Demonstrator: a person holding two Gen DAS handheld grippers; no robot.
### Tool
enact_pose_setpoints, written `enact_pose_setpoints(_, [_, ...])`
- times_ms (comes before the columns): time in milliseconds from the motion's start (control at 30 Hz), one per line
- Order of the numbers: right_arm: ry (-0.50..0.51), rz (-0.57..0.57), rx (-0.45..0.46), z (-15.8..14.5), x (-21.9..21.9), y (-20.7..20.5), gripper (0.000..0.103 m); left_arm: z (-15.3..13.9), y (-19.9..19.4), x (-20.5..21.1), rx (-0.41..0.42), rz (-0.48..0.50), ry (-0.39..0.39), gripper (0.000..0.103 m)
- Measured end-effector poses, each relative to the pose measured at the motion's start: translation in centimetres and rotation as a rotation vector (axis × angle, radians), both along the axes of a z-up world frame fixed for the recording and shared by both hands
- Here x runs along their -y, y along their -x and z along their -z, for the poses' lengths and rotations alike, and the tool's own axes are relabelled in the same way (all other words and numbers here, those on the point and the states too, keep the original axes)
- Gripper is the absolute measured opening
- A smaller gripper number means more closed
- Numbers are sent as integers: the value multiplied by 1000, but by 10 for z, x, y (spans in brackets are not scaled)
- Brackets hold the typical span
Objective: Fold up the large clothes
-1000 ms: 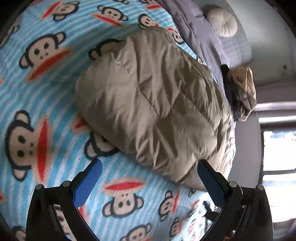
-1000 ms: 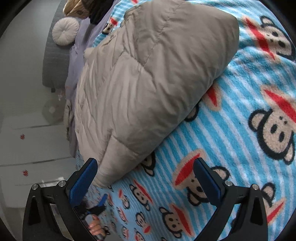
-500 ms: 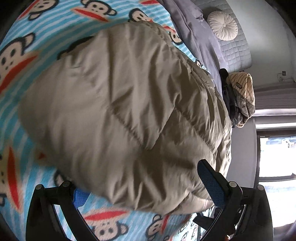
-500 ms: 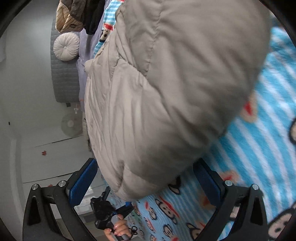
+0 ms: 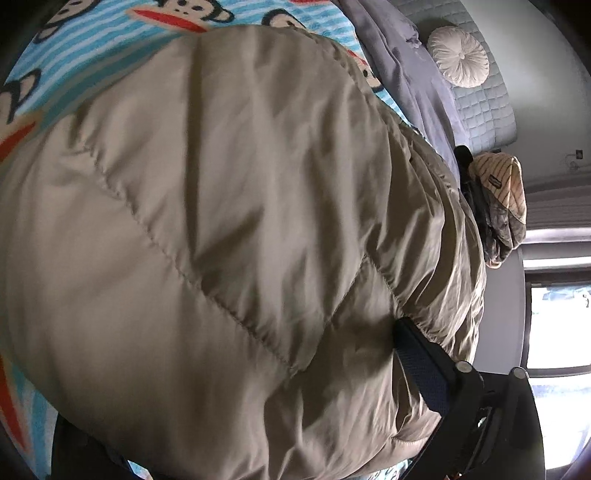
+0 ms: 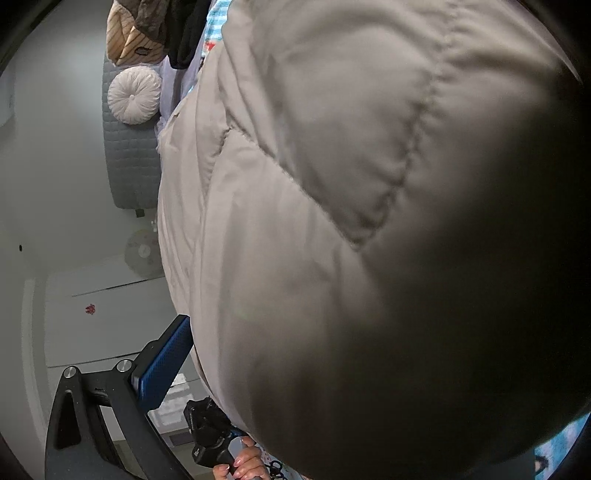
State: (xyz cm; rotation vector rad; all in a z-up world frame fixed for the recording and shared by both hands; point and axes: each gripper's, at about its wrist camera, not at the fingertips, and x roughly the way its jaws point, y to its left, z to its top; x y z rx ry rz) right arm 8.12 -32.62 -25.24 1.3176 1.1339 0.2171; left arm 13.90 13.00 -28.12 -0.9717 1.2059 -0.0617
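Puffy beige jacket (image 5: 236,236) lies on the bed, bulging between both tongs' fingers. Left tongs (image 5: 258,417) and right tongs (image 6: 351,369) look wide open, gripping nothing. Soft, slippery stuff; I'd pinch a quilted seam.

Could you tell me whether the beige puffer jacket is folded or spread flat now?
Folded: the puffer jacket sits as a thick, doubled-over bundle on the monkey blanket.
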Motion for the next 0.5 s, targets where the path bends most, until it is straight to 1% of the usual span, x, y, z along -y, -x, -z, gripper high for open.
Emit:
enact_pose_setpoints(33, [-3,4,-4,-1,0,0,103,-2,1,0,5,-4,-6,83])
enact_pose_setpoints(67, [-6,11,-9,-2,1,0,103,-4,2,-1,13,-3,1,76])
enact_pose_setpoints(100, [-7,16,-12,-3,1,0,102,-6,2,-1,22,-4,15,60])
enact_pose_setpoints(133, [-9,21,-13,-4,1,0,102,-8,3,-3,32,-6,32,47])
enact_pose_setpoints(167, [-12,23,-11,-6,1,0,100,-11,3,-5,41,-8,38,42])
enact_pose_setpoints(200, [-11,24,-11,-7,1,0,94,-15,4,-6,52,-6,36,34])
enact_pose_setpoints(233, [1,22,-21,-9,2,0,87,-19,4,-6,64,-2,31,29])
enact_pose_setpoints(267, [17,18,-32,-11,2,-1,68,-25,4,-5,78,4,24,27])
enact_pose_setpoints(300, [25,15,-33,-14,3,-2,57,-30,5,-4,91,13,15,25])
enact_pose_setpoints(400, [44,18,-24,-22,5,-2,38,-52,6,4,140,57,-48,22])
enact_pose_setpoints(500, [48,14,2,-34,6,1,30,-75,13,11,188,105,-99,22])
